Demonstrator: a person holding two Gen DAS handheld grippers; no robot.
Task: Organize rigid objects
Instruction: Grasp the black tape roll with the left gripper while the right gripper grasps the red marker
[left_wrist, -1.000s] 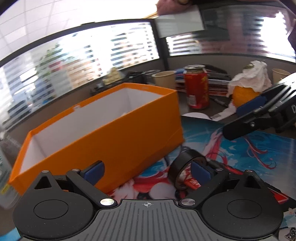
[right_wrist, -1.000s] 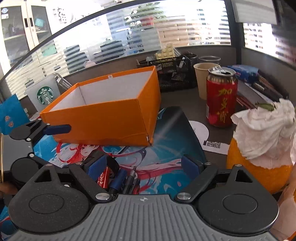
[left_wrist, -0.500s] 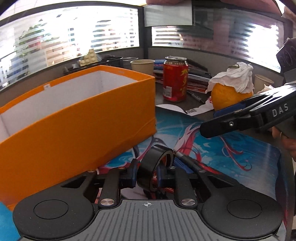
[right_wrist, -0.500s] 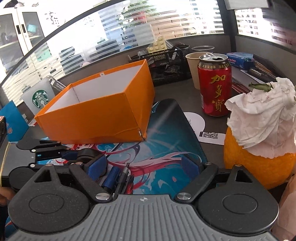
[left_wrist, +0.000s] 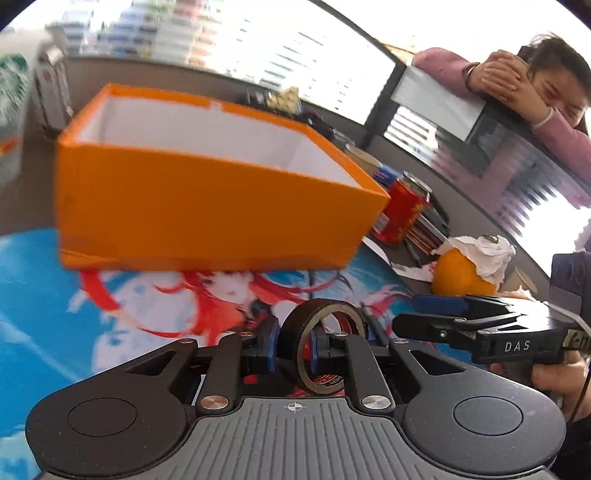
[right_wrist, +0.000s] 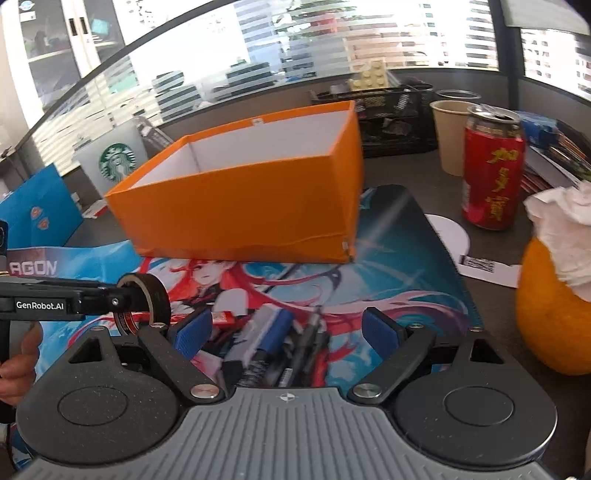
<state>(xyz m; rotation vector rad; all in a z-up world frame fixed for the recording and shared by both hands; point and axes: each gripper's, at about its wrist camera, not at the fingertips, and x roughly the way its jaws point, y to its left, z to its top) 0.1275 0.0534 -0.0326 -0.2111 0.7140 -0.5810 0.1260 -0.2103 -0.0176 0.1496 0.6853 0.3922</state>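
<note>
My left gripper (left_wrist: 291, 347) is clamped on a black roll of tape (left_wrist: 320, 343), its blue pads pinching one side of the ring so the roll stands on edge, lifted above the printed anime desk mat (left_wrist: 110, 295). From my right wrist camera I see the same tape roll (right_wrist: 146, 295) held off to the near left of the open orange cardboard box (right_wrist: 240, 206), apart from it.

The box (left_wrist: 207, 206) sits on the far part of the mat. Its white inner walls are visible in both views, but the floor is hidden behind the near wall, so I cannot tell what lies inside.

My right gripper (right_wrist: 291, 328) has its fingers spread wide with nothing between them, poised over a small heap of pens and a blue marker (right_wrist: 273, 336) on the mat, nearer to me than the box.

Right of the box stand a red drink can (right_wrist: 491, 173), a paper cup (right_wrist: 448, 136) behind it, and an orange fruit capped with crumpled tissue (right_wrist: 554, 295).
</note>
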